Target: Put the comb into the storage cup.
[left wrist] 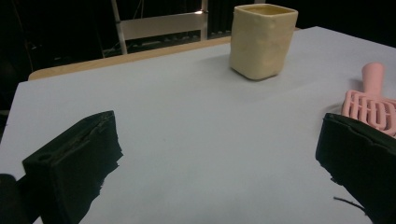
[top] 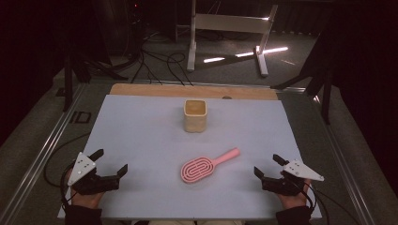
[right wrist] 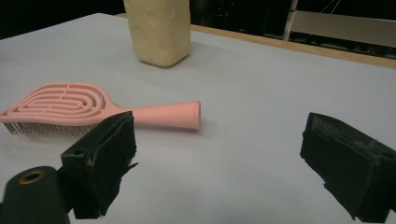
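Observation:
A pink vented hairbrush lies bristles down on the pale blue table cover, handle aimed to the back right; it shows as the hairbrush at the right of the left gripper view and the hairbrush in the right gripper view. A cream square cup stands upright farther back, seen as the cup and the cup. My left gripper rests open at the front left, nothing between its jaws. My right gripper rests open at the front right, nothing held.
The table cover ends in a wooden strip at the back. Metal rails run along both sides of the table. A white frame stand and cables sit on the floor beyond.

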Action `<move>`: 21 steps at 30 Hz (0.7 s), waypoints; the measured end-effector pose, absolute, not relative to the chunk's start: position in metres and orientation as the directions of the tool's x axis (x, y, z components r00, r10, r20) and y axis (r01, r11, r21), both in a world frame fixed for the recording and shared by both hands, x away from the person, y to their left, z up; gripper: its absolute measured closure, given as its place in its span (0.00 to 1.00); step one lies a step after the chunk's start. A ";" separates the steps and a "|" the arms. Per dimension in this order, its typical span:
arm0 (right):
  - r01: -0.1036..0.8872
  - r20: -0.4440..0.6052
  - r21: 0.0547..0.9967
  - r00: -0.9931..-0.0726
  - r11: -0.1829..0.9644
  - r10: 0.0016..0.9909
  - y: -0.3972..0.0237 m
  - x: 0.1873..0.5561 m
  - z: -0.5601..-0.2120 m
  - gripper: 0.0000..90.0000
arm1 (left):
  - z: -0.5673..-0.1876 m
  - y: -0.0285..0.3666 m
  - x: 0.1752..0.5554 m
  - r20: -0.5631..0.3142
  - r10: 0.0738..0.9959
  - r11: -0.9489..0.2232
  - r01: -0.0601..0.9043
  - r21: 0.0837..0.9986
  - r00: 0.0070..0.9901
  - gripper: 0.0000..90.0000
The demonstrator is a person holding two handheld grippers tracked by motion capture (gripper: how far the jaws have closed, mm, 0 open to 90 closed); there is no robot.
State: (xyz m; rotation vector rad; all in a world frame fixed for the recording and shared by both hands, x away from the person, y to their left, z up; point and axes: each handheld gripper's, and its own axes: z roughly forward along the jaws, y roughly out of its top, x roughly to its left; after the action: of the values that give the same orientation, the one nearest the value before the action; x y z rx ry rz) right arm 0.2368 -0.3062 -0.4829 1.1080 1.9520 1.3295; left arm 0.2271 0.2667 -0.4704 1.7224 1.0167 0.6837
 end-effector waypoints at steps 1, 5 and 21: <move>0.333 0.022 0.925 -0.527 0.183 0.849 -0.306 0.237 -0.483 0.11 | -0.471 0.267 0.227 -0.014 0.873 -0.162 0.318 0.934 0.487 0.00; 0.331 0.020 0.925 -0.532 0.186 0.846 -0.304 0.237 -0.482 0.11 | -0.471 0.265 0.226 -0.006 0.877 -0.165 0.315 0.935 0.480 0.00; 0.323 0.036 0.931 -0.543 0.169 0.839 -0.301 0.246 -0.462 0.11 | -0.469 0.268 0.227 0.019 0.894 -0.168 0.295 0.940 0.449 0.00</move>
State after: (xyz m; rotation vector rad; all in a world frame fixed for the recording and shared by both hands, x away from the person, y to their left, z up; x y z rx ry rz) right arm 0.2460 -0.3013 -0.4621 1.0946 1.9536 1.3642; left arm 0.2268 0.2683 -0.4693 1.7026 1.0346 0.7506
